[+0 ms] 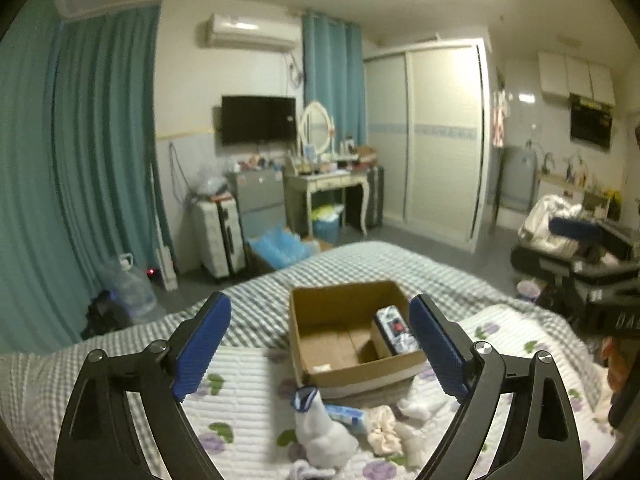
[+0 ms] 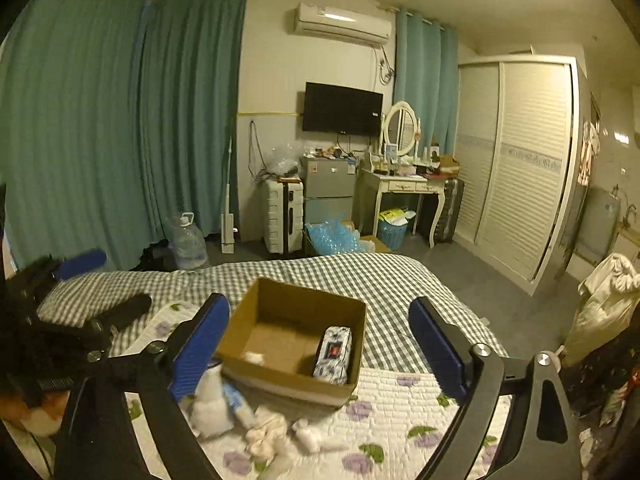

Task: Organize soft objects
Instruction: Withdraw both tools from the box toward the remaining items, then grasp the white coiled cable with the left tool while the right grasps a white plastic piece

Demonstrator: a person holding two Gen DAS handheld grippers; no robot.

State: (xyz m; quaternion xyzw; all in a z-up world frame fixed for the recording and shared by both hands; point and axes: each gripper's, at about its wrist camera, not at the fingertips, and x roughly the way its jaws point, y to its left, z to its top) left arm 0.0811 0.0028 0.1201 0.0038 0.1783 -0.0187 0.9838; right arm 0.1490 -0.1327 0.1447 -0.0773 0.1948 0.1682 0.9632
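Both grippers, left [image 1: 320,346] and right [image 2: 319,346], hover with fingers wide apart, empty, over the bed [image 2: 384,280]; box [image 2: 296,376] mid-bed, soft pile [image 2: 264,428] just before it.

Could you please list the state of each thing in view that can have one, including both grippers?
left gripper: open, holding nothing.
right gripper: open, holding nothing.
cardboard box: open-topped, upright on the bed.
patterned pack: already inside the box, against its right wall.
white sock: loose on the quilt, outside the box.
cream scrunchie: loose on the quilt, outside the box.
wardrobe doors: slid shut.
television: off.
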